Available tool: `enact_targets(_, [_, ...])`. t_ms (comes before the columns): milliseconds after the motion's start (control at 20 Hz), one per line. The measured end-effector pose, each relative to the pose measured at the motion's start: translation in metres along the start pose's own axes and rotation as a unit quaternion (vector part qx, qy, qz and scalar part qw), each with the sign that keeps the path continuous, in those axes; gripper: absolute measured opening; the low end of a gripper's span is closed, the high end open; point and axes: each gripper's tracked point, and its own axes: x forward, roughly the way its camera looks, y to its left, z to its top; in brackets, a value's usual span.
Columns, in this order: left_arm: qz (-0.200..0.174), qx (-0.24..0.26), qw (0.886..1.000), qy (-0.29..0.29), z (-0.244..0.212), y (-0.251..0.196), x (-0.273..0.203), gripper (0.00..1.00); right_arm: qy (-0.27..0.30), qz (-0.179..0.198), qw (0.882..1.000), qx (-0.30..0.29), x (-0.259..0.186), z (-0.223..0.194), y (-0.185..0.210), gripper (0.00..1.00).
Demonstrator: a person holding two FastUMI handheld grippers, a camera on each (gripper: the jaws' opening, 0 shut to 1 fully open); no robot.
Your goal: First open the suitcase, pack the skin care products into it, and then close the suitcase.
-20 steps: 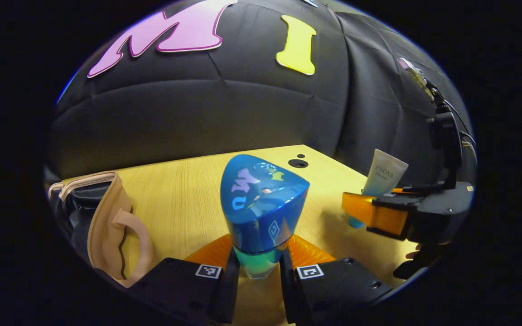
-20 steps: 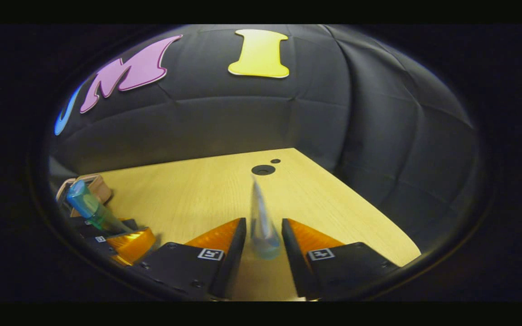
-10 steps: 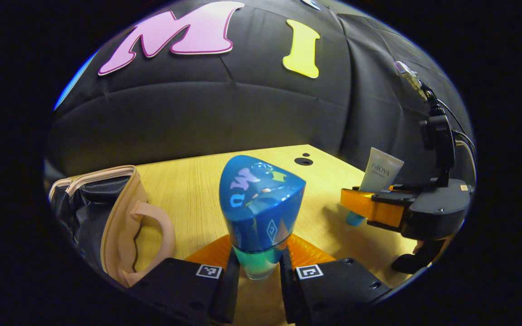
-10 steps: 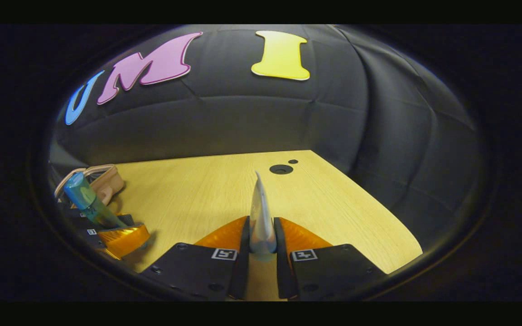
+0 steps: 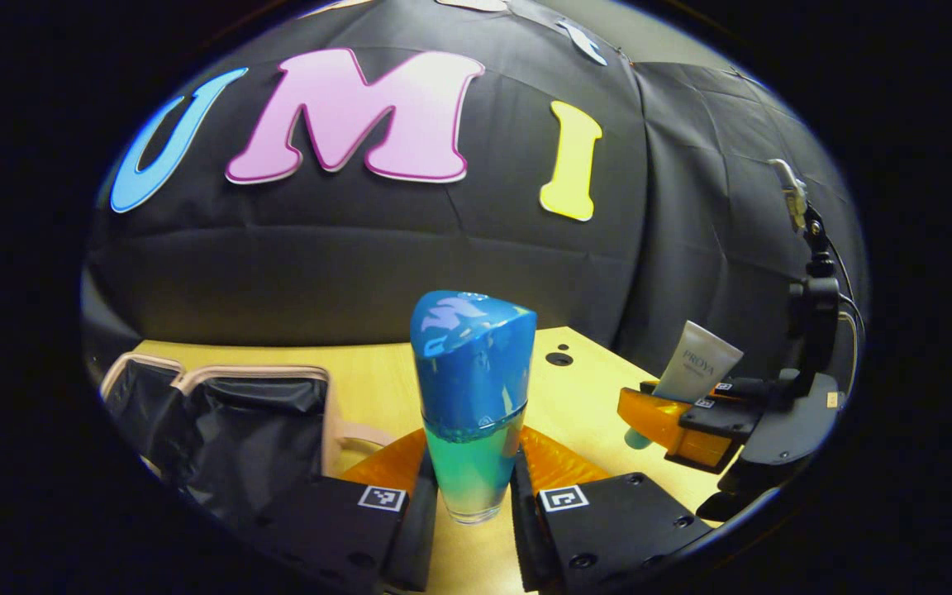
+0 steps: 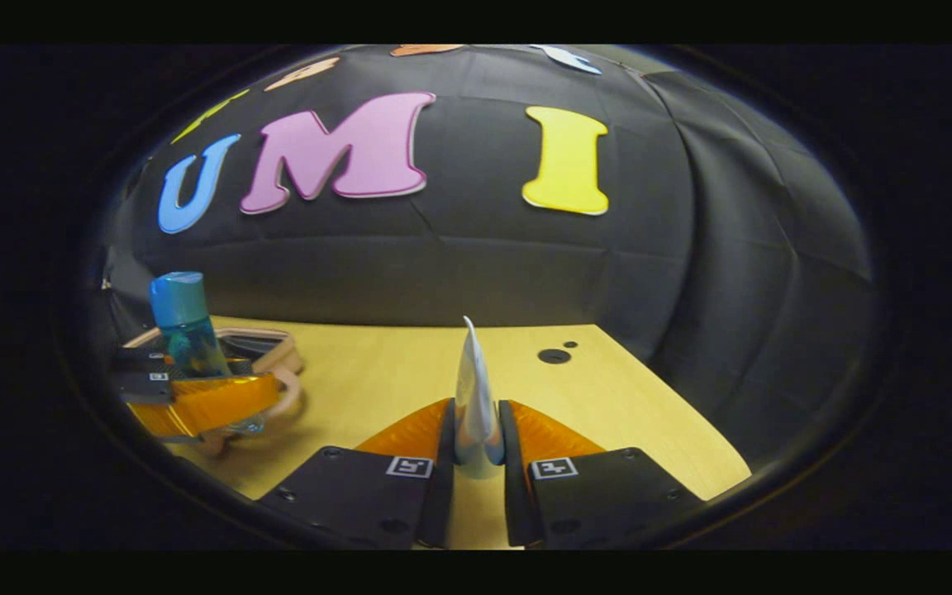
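Wooden table (image 5: 583, 388), one bottle (image 5: 472, 388), one tube (image 6: 474, 397)

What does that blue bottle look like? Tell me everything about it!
The blue bottle has a big, glossy blue cap with a rounded, three-sided top that mirrors the booth. Below the cap, the see-through body shades from teal to pale green down to a clear base. It looks like shiny plastic or glass. It stands upright, gripped low on its body between the two fingers of the left gripper, above the wooden table. In the right gripper view it shows small at the left, beside the open suitcase.
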Motion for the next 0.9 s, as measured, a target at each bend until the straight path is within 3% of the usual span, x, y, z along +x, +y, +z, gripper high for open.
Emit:
enact_targets(50, [0.010,-0.002,1.000,0.004,0.002,0.017,-0.010,0.44,-0.003,0.014,1.000,0.004,-0.007,0.005,0.019,0.33])
enact_targets(150, [0.039,-0.007,0.999,0.012,-0.001,0.053,-0.028,0.45,-0.010,0.046,0.999,0.008,-0.018,0.015,0.063,0.23])
enact_targets(200, [0.061,-0.006,0.998,0.022,-0.006,0.078,-0.037,0.44,-0.012,0.062,0.998,0.008,-0.022,0.018,0.084,0.28])
enact_targets(400, [0.130,-0.019,0.988,0.081,-0.041,0.165,-0.070,0.44,-0.011,0.124,0.992,0.028,-0.030,0.029,0.167,0.28])
enact_targets(550, [0.147,-0.044,0.977,0.148,-0.075,0.206,-0.079,0.41,0.006,0.160,0.987,0.030,-0.029,0.028,0.221,0.28])
enact_targets(650, [0.151,-0.065,0.967,0.194,-0.096,0.224,-0.079,0.45,0.037,0.183,0.981,0.046,-0.021,0.017,0.251,0.28])
enact_targets(900, [0.126,-0.104,0.944,0.288,-0.126,0.235,-0.068,0.45,0.114,0.188,0.974,0.048,0.013,-0.011,0.281,0.28])
